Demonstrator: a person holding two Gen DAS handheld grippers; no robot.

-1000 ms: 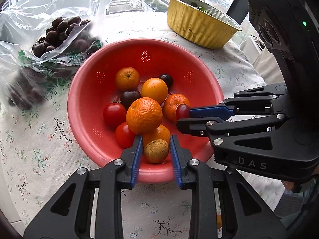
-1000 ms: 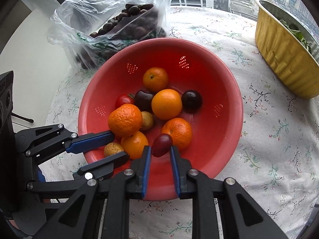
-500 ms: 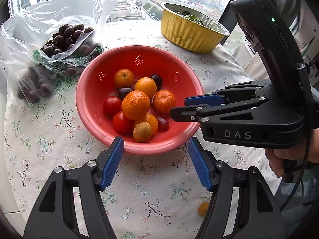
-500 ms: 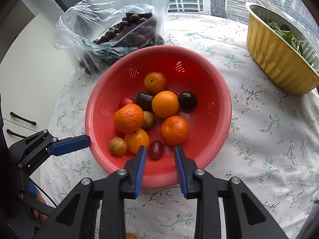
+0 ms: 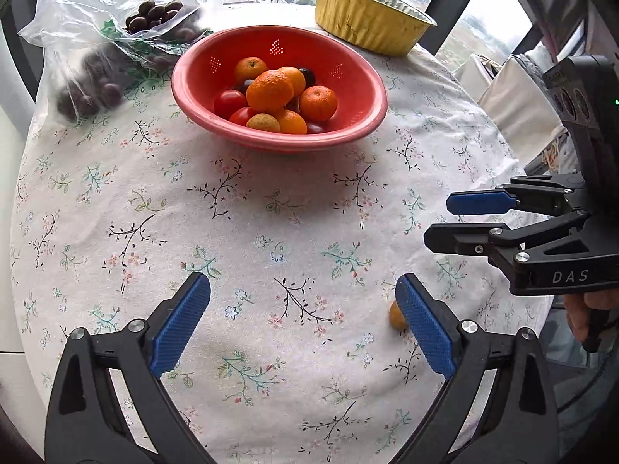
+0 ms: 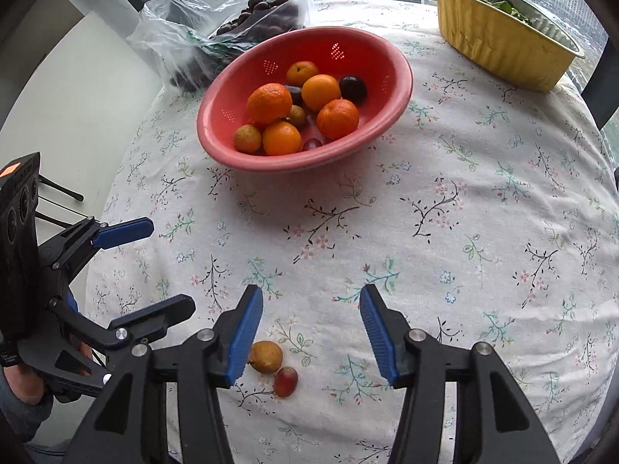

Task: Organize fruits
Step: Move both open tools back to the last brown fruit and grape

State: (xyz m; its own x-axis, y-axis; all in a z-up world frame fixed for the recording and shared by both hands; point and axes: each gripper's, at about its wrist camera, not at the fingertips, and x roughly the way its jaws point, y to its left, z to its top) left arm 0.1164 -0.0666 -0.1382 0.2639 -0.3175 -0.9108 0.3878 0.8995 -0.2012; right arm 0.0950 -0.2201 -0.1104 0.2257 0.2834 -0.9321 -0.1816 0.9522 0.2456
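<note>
A red colander bowl [image 5: 359,127] [image 6: 216,143] holds several tangerines [image 5: 269,91] [image 6: 337,118], cherry tomatoes, dark plums and small yellow-brown fruits. My left gripper [image 5: 303,321] is open and empty, low over the near tablecloth; it also shows in the right wrist view [image 6: 154,266]. My right gripper [image 6: 311,332] is open and empty; it shows in the left wrist view [image 5: 460,220] too. A small yellow-brown fruit [image 6: 266,356] [image 5: 396,315] and a red grape [image 6: 285,381] lie on the cloth near both grippers.
A clear plastic bag of dark fruits [image 5: 116,38] [image 6: 232,23] lies behind the bowl on the left. A gold foil tray with greens [image 5: 367,19] [image 6: 503,34] stands at the back right. The round table has a floral cloth [image 5: 271,212].
Both grippers let go of their fruits into the bowl, opened wide and pulled back toward the near side of the table.
</note>
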